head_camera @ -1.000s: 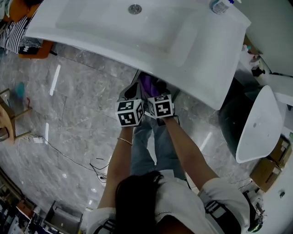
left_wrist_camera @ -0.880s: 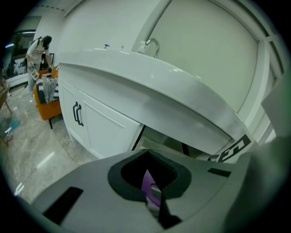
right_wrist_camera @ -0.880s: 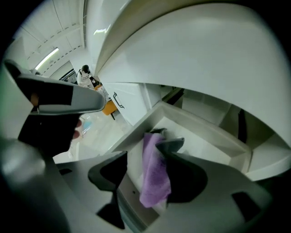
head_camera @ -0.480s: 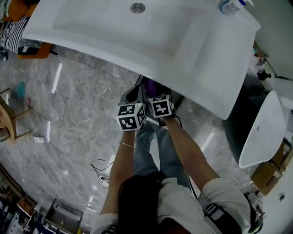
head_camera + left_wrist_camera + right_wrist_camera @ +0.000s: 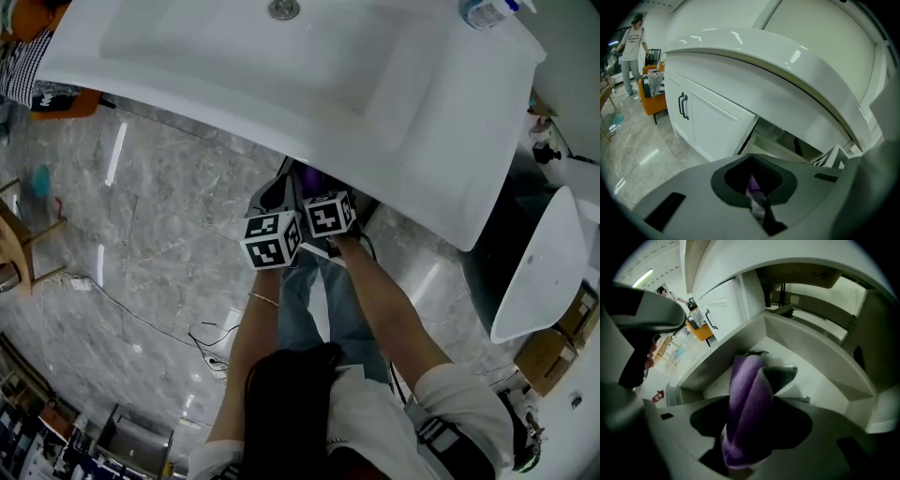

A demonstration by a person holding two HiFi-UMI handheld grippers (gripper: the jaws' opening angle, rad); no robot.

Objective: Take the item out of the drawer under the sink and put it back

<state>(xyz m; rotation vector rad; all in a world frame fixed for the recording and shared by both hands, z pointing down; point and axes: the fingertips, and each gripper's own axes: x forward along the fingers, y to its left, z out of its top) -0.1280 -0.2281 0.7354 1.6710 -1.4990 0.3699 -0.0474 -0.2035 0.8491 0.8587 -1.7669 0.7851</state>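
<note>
Task stage: judged to be the return step. The item was being set back in the drawer (image 5: 813, 350) under the sink (image 5: 281, 75).
Item: a purple cloth (image 5: 745, 394) with a grey reverse side.
Item position: between the jaws of the right tool (image 5: 749, 425), above the open drawer, with its far end toward the drawer's rear left corner as the right gripper view showed it. No view showed whether it touched the drawer bottom.
Right tool: the jaws had just been opening and stood wide apart. The cloth lay loose between them and was not pressed.
Left tool (image 5: 754, 187): the jaws were drawn together, and a thin strip of purple and pale fabric appeared pinched in the seam.
Surroundings: the sink's front edge overhung both tools, and a white cabinet door (image 5: 708, 126) stood just beside the drawer opening.
Risk 1: the cloth could cling to a right pad. Cause: fleecy fabric. Effect: withdrawal would lift it out again.
Risk 2: the left tool could drag the cloth over the drawer's front edge. Cause: the strip not released before retreat.
Risk 3: a hanging fold could jam the drawer on closing.
Risk 4: a tool could strike the sink's underside. Cause: little room under the overhang.
</note>
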